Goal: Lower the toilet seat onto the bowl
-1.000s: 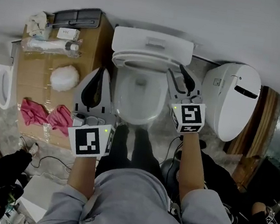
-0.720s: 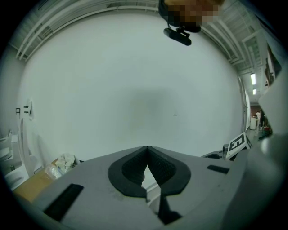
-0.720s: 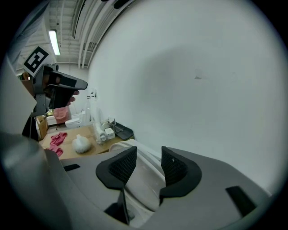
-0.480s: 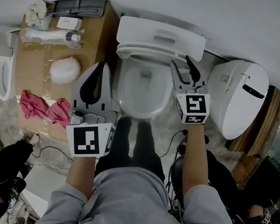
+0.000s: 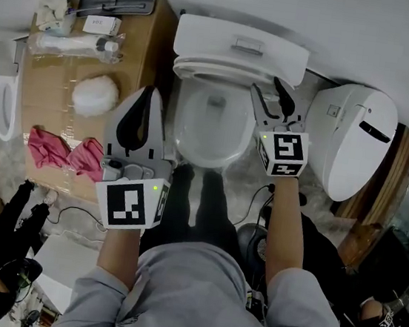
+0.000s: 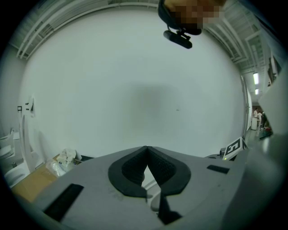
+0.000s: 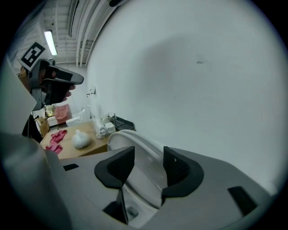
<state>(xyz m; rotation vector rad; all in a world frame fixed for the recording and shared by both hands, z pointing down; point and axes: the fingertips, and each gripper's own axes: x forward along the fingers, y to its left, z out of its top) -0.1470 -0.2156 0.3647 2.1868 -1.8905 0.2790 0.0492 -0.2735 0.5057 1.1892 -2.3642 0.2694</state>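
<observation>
As seen only along right tongs (image 7: 147,155), just widened and released: glossy white curved toilet seat (image 7: 119,136) between ribbed black pads (image 7: 114,168), tilted up over bowl (image 5: 181,122). Left tongs (image 6: 146,155) clenched, empty, beside bowl.

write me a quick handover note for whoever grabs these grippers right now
Left gripper: shut, empty, held left of the bowl.
Right gripper: jaws have just been opening, now wide apart around the edge of the seat, not pressing it.
Seat looks still up, leaning toward the tank.
Done: Right gripper lined up on the seat.
To do: close on the seat, swing it down onto the bowl, let go.
</observation>
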